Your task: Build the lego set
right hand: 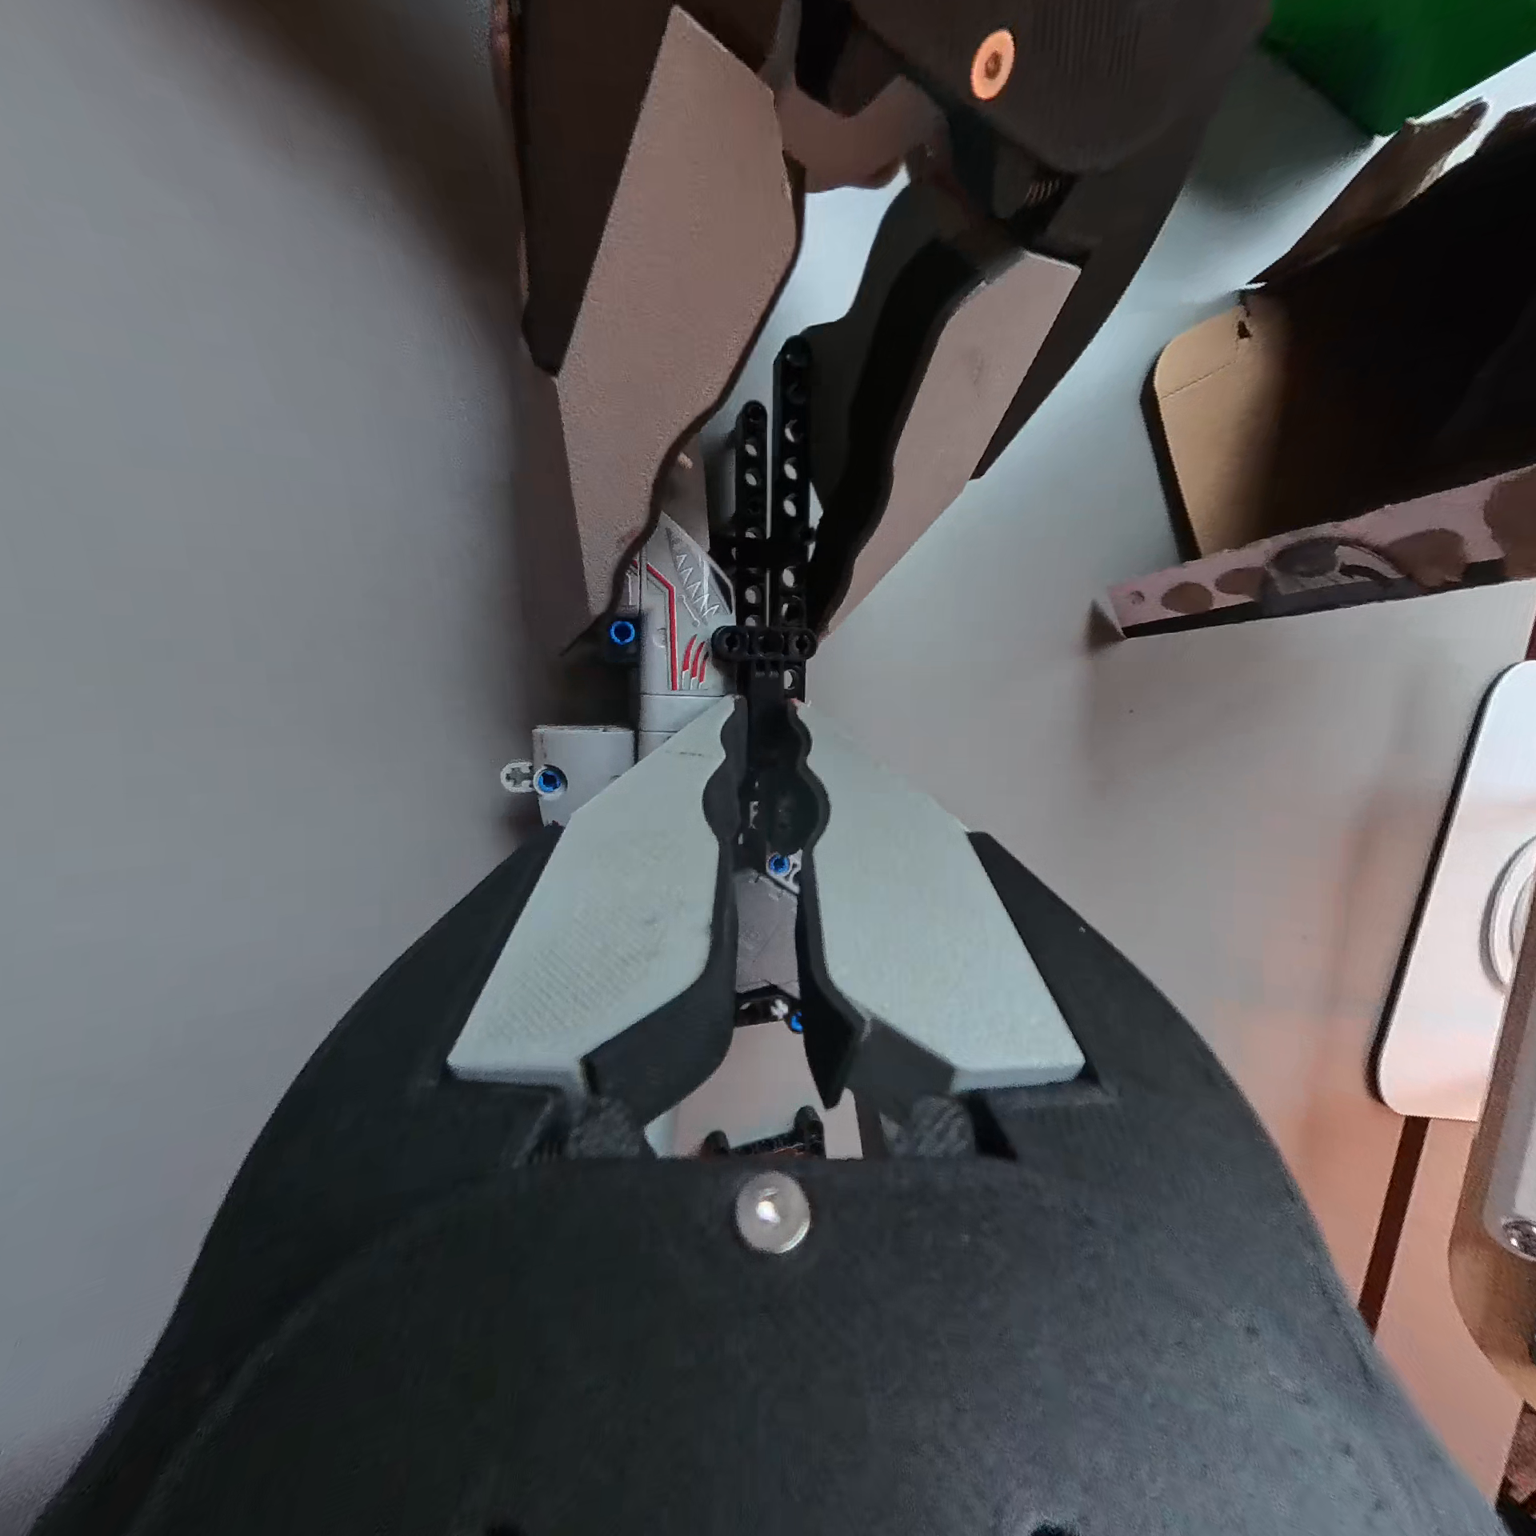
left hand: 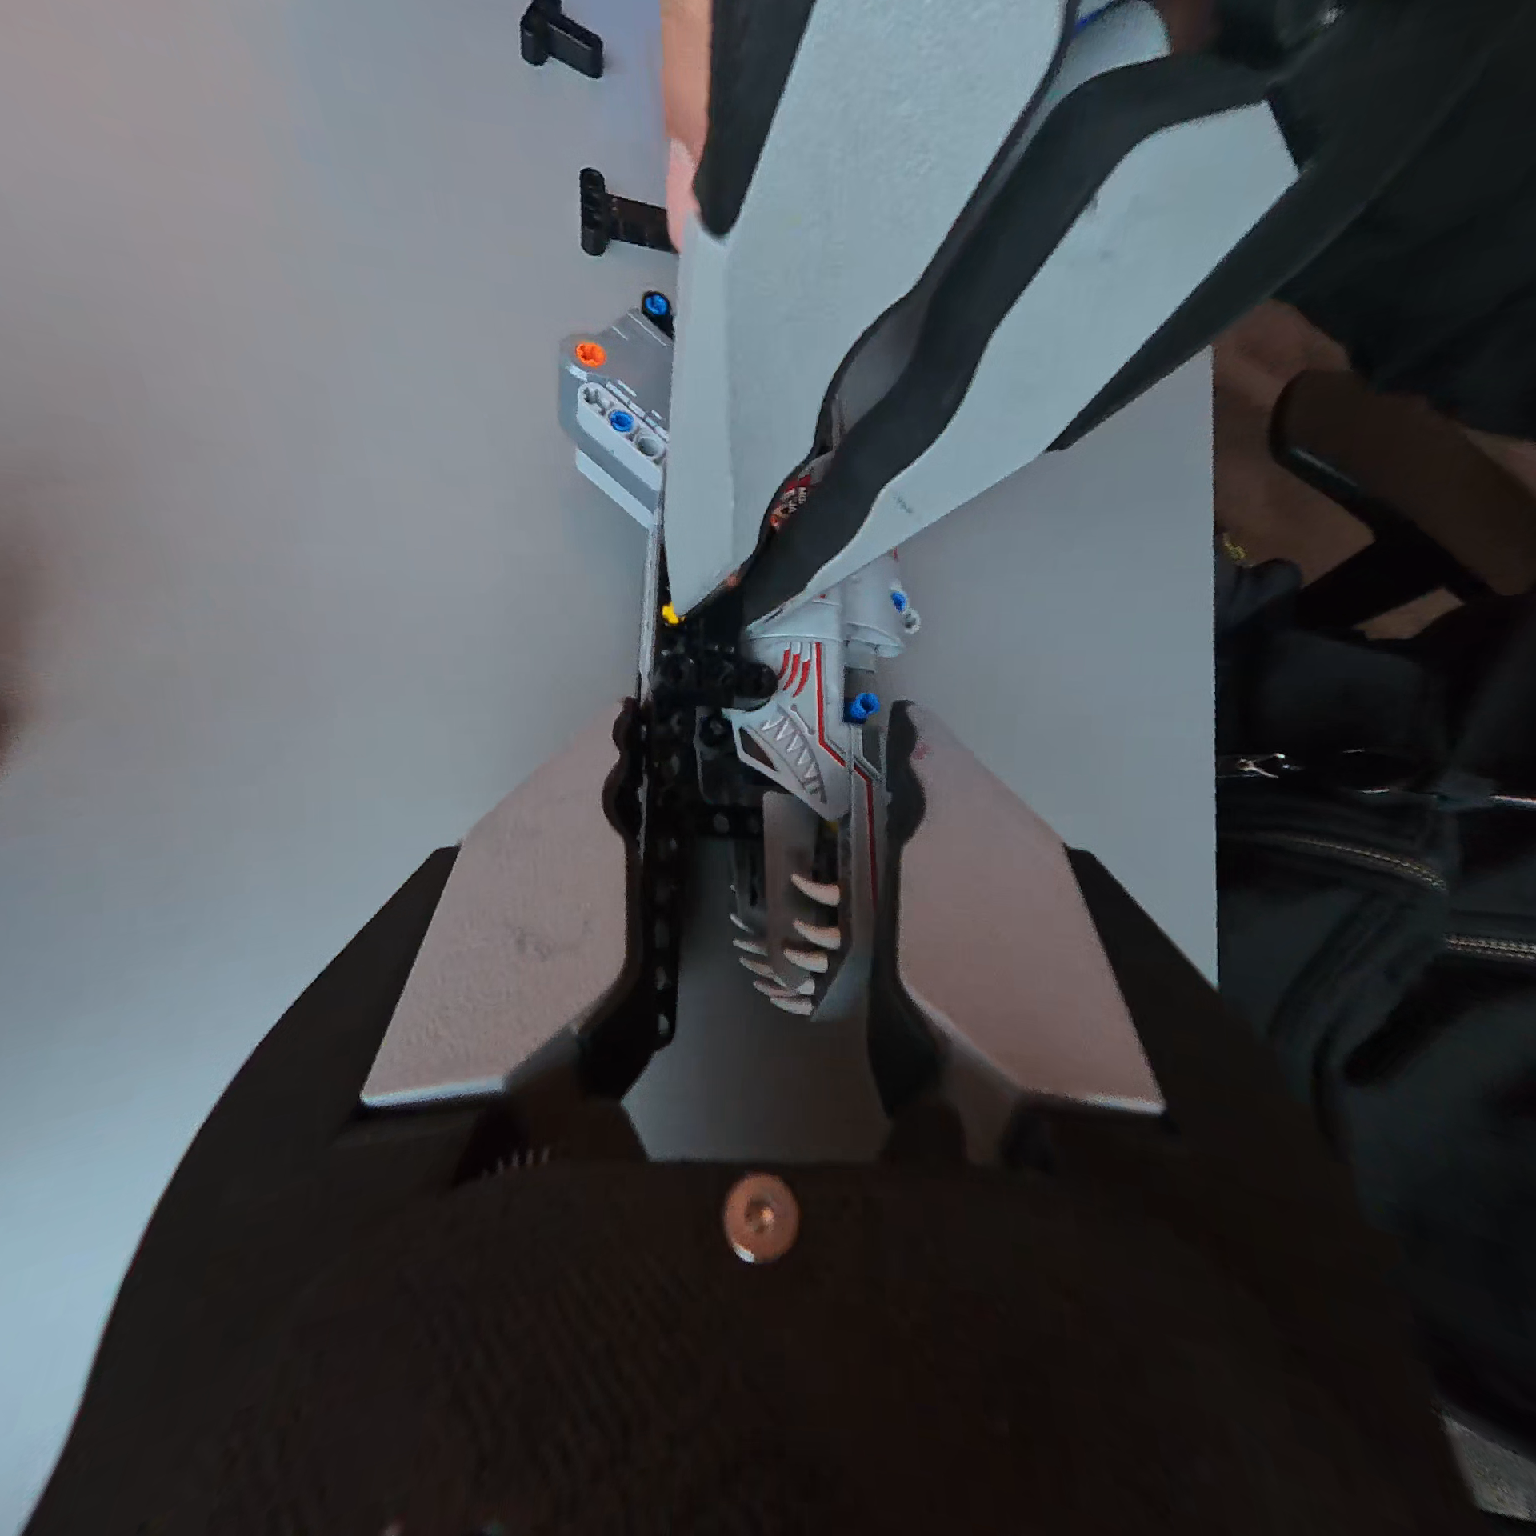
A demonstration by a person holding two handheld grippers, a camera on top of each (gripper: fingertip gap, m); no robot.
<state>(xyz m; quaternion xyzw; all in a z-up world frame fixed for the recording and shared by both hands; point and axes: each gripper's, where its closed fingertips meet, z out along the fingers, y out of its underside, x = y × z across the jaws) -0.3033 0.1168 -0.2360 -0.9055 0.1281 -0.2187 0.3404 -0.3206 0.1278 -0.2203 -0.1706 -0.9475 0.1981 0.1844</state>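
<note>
My left gripper (left hand: 765,731) is shut on the lego model (left hand: 798,765), a build of grey panels with red stripes and printed teeth on black beams (left hand: 665,831). The model fills the gap between its brown fingers. My right gripper (right hand: 766,719), with pale grey fingers, is shut on a black lego part (right hand: 769,690) that sits at the cross beam of the model (right hand: 677,615). In the left wrist view the right gripper (left hand: 698,603) reaches in from the top to the model's far end. In the right wrist view the left gripper (right hand: 723,582) reaches in from the top.
A grey lego block with orange and blue pins (left hand: 615,399) lies on the white table (left hand: 249,499), with two loose black pieces (left hand: 561,41) (left hand: 619,212) farther off. The table edge (left hand: 1213,748) runs down the right. A cardboard box (right hand: 1330,332) and a white device (right hand: 1479,873) stand to the right. Both grippers' tips are close together, under 4 cm apart.
</note>
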